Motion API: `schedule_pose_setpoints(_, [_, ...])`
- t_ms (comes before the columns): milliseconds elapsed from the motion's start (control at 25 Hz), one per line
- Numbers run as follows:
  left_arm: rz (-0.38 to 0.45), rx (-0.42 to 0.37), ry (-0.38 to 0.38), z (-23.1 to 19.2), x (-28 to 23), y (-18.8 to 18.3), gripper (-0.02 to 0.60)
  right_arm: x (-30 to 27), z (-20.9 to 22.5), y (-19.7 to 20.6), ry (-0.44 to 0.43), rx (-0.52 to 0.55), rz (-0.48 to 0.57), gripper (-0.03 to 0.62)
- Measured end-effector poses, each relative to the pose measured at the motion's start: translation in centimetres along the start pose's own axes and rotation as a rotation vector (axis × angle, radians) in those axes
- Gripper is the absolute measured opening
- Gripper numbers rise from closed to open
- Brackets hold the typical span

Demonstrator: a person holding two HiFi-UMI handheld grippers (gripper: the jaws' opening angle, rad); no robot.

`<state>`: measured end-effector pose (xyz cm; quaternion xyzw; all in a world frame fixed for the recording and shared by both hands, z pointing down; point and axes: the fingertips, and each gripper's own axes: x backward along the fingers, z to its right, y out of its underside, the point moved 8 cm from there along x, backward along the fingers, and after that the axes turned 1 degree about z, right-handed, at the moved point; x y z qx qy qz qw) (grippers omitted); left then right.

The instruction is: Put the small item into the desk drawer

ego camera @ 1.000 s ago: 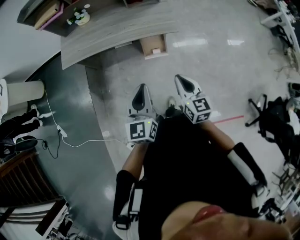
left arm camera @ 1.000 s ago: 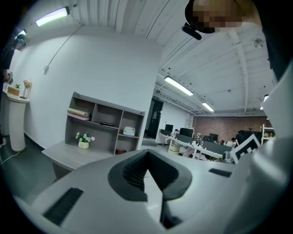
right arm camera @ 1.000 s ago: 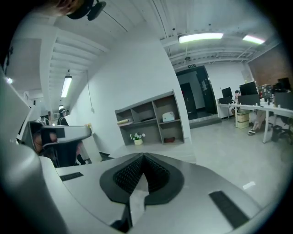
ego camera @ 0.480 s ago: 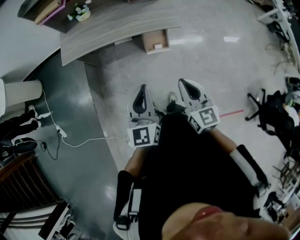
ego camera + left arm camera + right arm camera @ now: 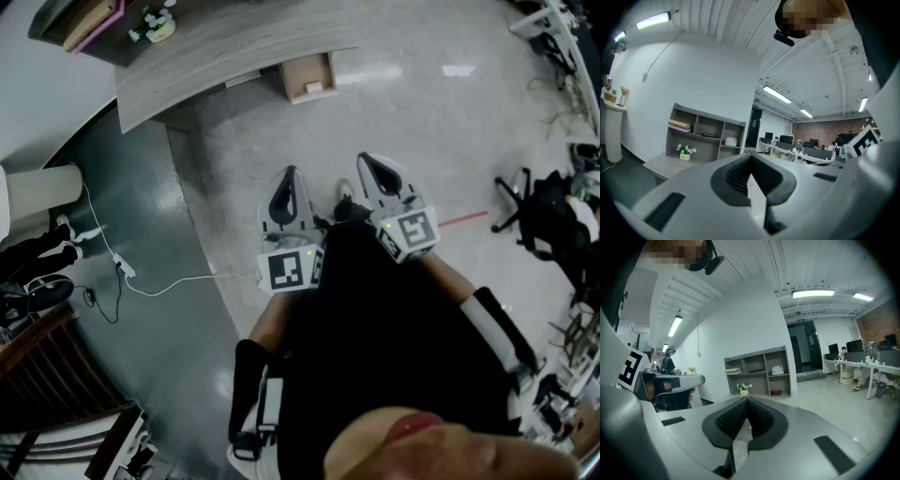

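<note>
In the head view I stand on a pale floor with both grippers held in front of my body. My left gripper [image 5: 286, 192] and right gripper [image 5: 377, 171] are both shut, with nothing between their jaws. In each gripper view the pads meet at the tips, on the left gripper [image 5: 750, 159] and on the right gripper [image 5: 746, 401]. Some way ahead is the grey wooden desk [image 5: 225, 52]. A light wooden drawer box [image 5: 307, 77] beneath its edge has a small white thing in it. I cannot make out any other small item.
A grey shelf unit [image 5: 759, 371] with a small potted plant [image 5: 744, 388] stands behind the desk. A white cable [image 5: 159, 281] crosses the dark floor on the left. Near it are a white pillar [image 5: 47, 187] and a person [image 5: 33, 253]. An office chair base [image 5: 520, 216] is on the right.
Both grippers have shifted only slightly, staying shut and empty. The desk and drawer box have drifted a little higher in the head view.
</note>
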<state>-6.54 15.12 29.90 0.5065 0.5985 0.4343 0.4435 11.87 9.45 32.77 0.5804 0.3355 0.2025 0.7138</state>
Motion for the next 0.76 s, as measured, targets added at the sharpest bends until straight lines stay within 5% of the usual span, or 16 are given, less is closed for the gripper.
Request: schedule_pose_setpoints(760, [-0.001, 0.006, -0.003, -0.08, 0.60, 0.29, -0.009, -0.09, -0.79, 0.69, -0.035, 0.006, 0.007, -0.002])
